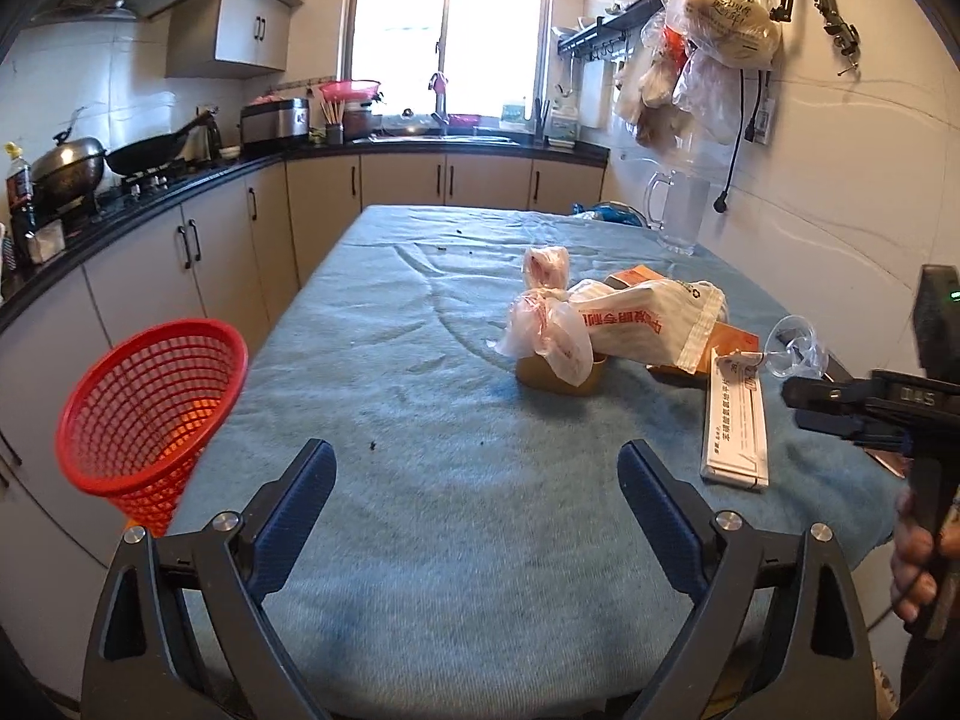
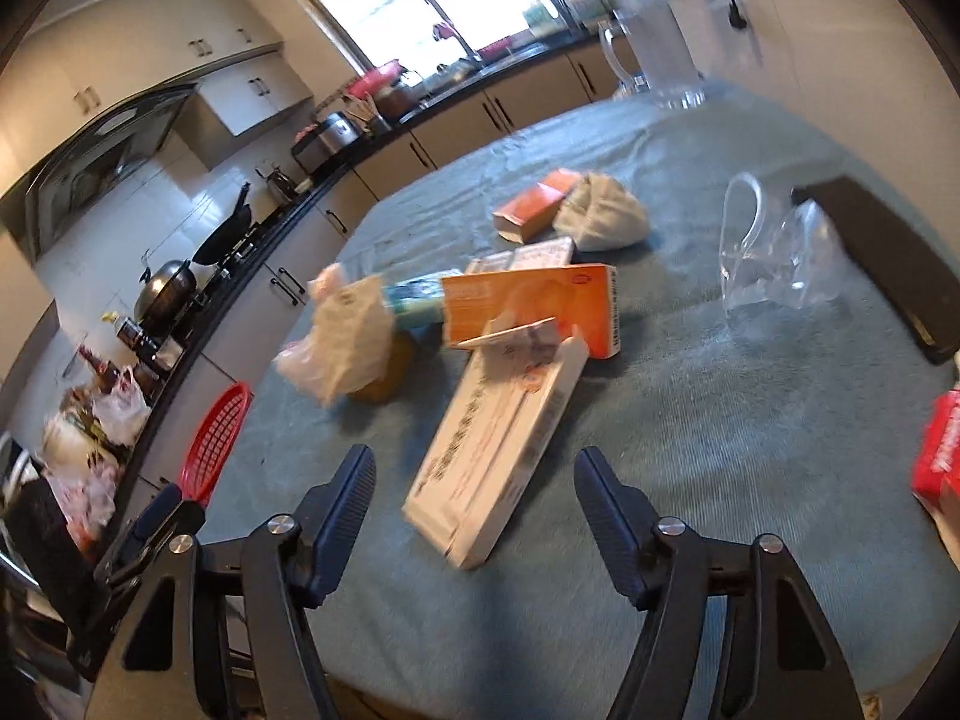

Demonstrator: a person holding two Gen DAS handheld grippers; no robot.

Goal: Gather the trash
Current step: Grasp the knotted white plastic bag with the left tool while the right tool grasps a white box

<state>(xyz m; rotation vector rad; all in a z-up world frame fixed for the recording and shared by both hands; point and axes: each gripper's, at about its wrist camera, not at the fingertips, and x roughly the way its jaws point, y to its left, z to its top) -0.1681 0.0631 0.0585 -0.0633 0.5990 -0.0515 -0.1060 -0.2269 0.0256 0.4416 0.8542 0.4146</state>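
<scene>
The bench point(image 1: 420, 480) is covered with a blue cloth and carries the trash mostly toward its right edge. At its left edge hangs a red basket point(image 1: 150, 408), tilted, with its mouth toward the bench; I cannot tell what holds it there. In the pile lies a long white carton point(image 2: 492, 450), the nearest piece to the near edge, and behind it an orange box point(image 2: 540, 306), a white printed bag point(image 1: 648, 324) and a tied pink bag point(image 1: 546, 330) on a brown cup. A crumpled clear plastic cup point(image 2: 774, 264) lies closer to the right edge.

The left tool point(image 1: 477, 504) hovers wide over bare cloth near the near edge, holding nothing. The right tool point(image 2: 474, 516) is also wide and empty, with the white carton just ahead between its fingers.

I judge the collecting is at its beginning: nothing shows in the basket. The next move probably calls for lowering the right tool across the narrow width of the carton and closing.
</scene>
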